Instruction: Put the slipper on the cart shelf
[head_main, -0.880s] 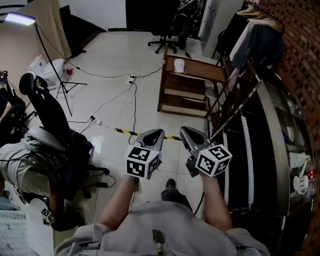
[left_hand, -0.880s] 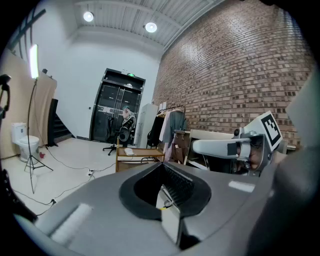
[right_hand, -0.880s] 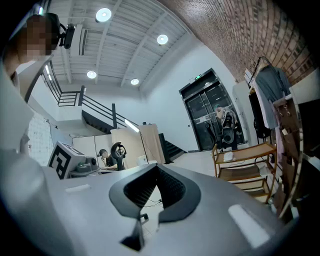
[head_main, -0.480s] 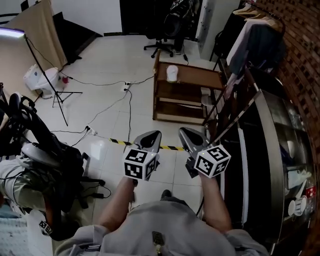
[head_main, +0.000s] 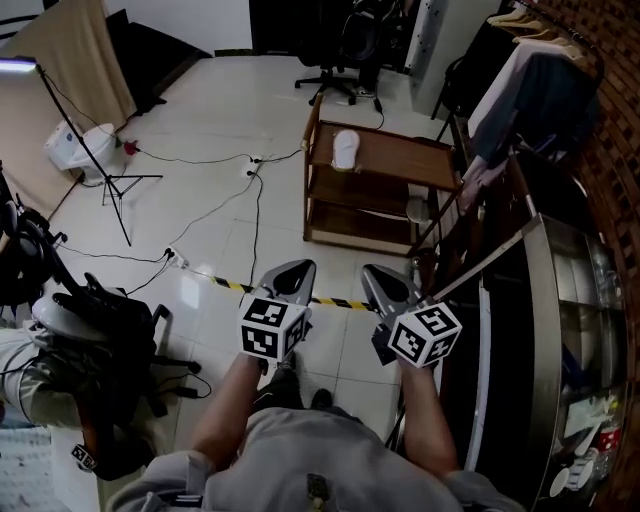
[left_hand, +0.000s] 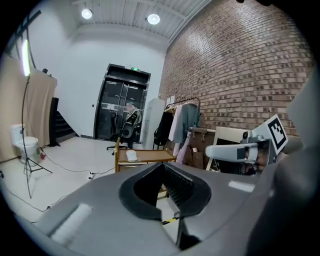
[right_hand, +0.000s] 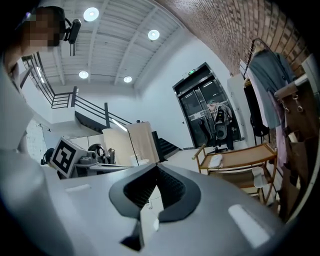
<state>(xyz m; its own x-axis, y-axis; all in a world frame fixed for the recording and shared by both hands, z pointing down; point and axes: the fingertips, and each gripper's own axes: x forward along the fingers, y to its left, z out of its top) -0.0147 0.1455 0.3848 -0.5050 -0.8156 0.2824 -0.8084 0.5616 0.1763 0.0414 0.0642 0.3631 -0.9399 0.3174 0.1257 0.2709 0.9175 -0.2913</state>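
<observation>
Our left tool and right tool are closed and empty. The slipper at twelve o'clock looks light and soft, so we'd pinch its edge.

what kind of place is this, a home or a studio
Probably a studio or workshop hall, not a home: a light on a tripod stand beside a fabric backdrop, cables trailing over the tiled floor, and a tall bare brick wall.

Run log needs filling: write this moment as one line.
view: cart ahead | slipper: on cart top shelf | left gripper: shut, empty | right gripper: shut, empty
</observation>
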